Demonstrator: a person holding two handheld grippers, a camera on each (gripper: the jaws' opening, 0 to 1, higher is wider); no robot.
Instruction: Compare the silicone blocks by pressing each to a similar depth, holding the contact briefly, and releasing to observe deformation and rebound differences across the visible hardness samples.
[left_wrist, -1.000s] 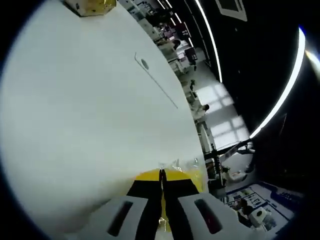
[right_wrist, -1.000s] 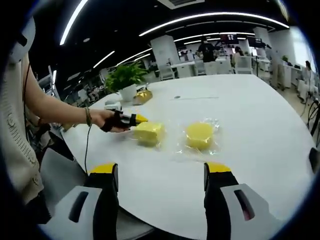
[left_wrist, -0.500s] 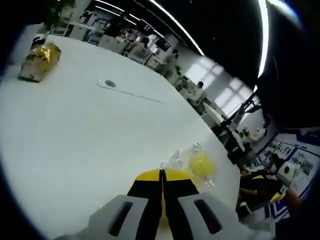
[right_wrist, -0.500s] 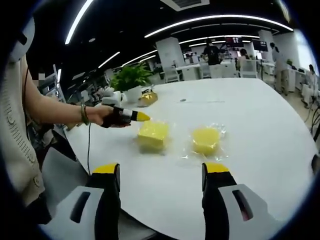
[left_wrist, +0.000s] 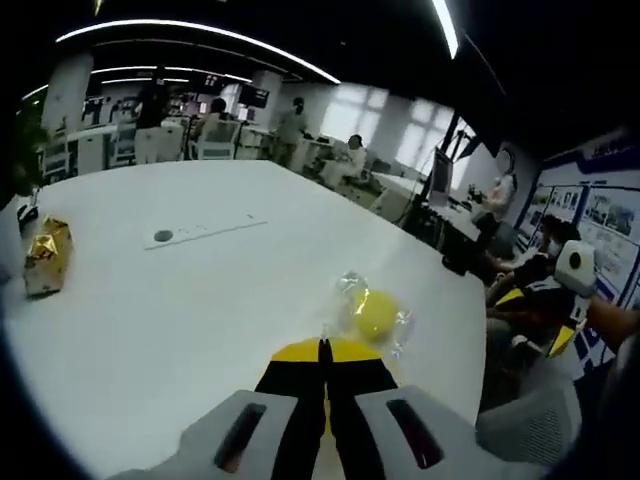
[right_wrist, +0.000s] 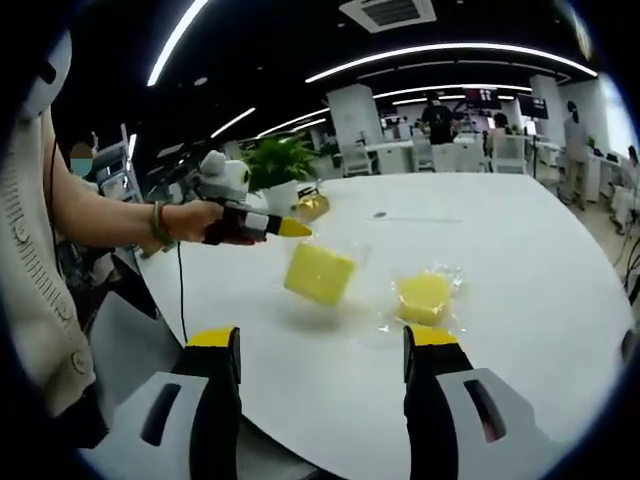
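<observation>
A square yellow silicone block (right_wrist: 320, 272) in a clear bag hangs tilted above the white table (right_wrist: 520, 250), with its shadow under it. My left gripper (right_wrist: 290, 229), held by a person's hand (right_wrist: 190, 222), is shut at the bag's upper edge. In the left gripper view its yellow-tipped jaws (left_wrist: 322, 345) are pressed together. A round yellow block (left_wrist: 375, 312) in its own bag lies just past them, and it rests on the table (right_wrist: 423, 297) right of the square one. My right gripper (right_wrist: 322, 345) stands open near the table's front edge, short of both blocks.
A gold packet (left_wrist: 45, 258) lies at the far left of the table (left_wrist: 150, 320); it sits (right_wrist: 313, 205) beside a potted plant (right_wrist: 280, 160). People sit beyond the table's right edge (left_wrist: 540, 270). A grey chair (right_wrist: 120, 340) stands under the person's arm.
The left gripper has risen and the square block has come off the table, hanging tilted. The left gripper view has swung round. The right gripper has hardly moved.
</observation>
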